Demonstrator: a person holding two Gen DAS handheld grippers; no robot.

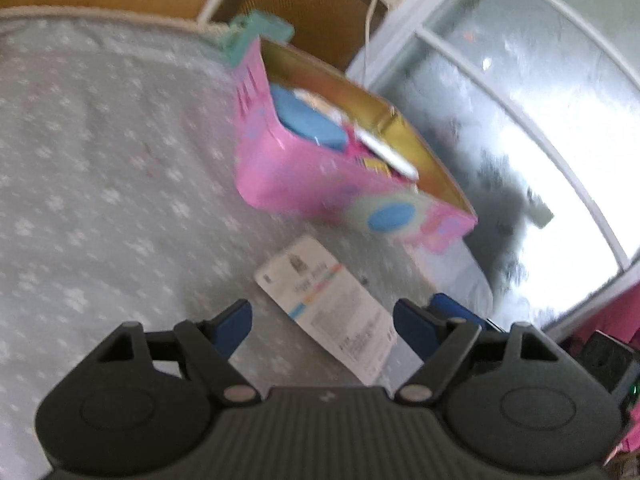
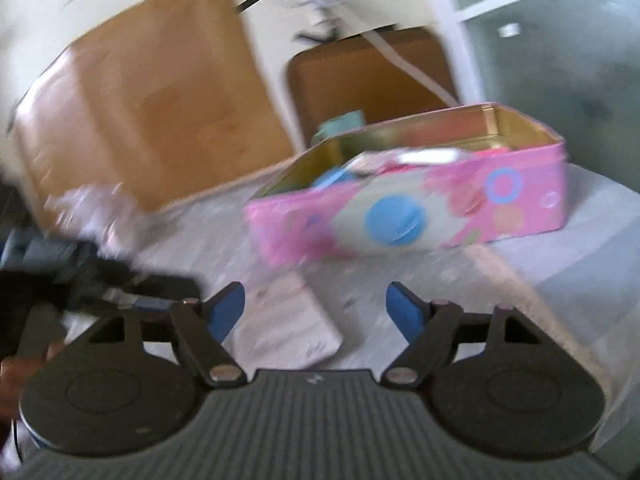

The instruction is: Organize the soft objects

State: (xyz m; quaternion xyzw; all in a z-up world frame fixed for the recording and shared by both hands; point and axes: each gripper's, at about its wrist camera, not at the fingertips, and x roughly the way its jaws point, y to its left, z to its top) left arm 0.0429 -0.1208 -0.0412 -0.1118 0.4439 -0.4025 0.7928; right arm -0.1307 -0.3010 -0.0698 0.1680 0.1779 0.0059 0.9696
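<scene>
Nearest in the left wrist view: left gripper [image 1: 322, 322], blue pads spread wide, nothing between them but bedding and a corner of paper. Same in the right wrist view: right gripper [image 2: 316, 312], jaws apart and empty.

Just past the left fingertips, at about 12 o'clock: a flat white printed leaflet [image 1: 326, 312] lying on the grey flower-print bedspread [image 1: 100, 180], clear of the tin. Seen again in the right view as a pale sheet [image 2: 286, 326], low between the pads toward 11 o'clock.

Farther out, at 1 o'clock in the left view and 1 o'clock in the right: an open pink tin box [image 1: 304, 172], gold inside, sitting on the bedspread near the bed's edge, already part filled. Inside, a blue soft item [image 1: 308, 120] and some white and pink pieces, too blurred to name. Behind the tin's far end, a teal object [image 1: 256, 32], unclear.

Likely step: picking up the leaflet for the tin. Best done by coming down low and shallow, one pad sliding under an edge, pinching near a corner, since a flat sheet on soft cloth gives little to grip and the cover may bunch up with it. Then lifting clear of the tin's rim before letting go.

Writing: small print and a coloured stripe on the leaflet, not readable. No brand legible on the tin; only circles and blobs.
</scene>
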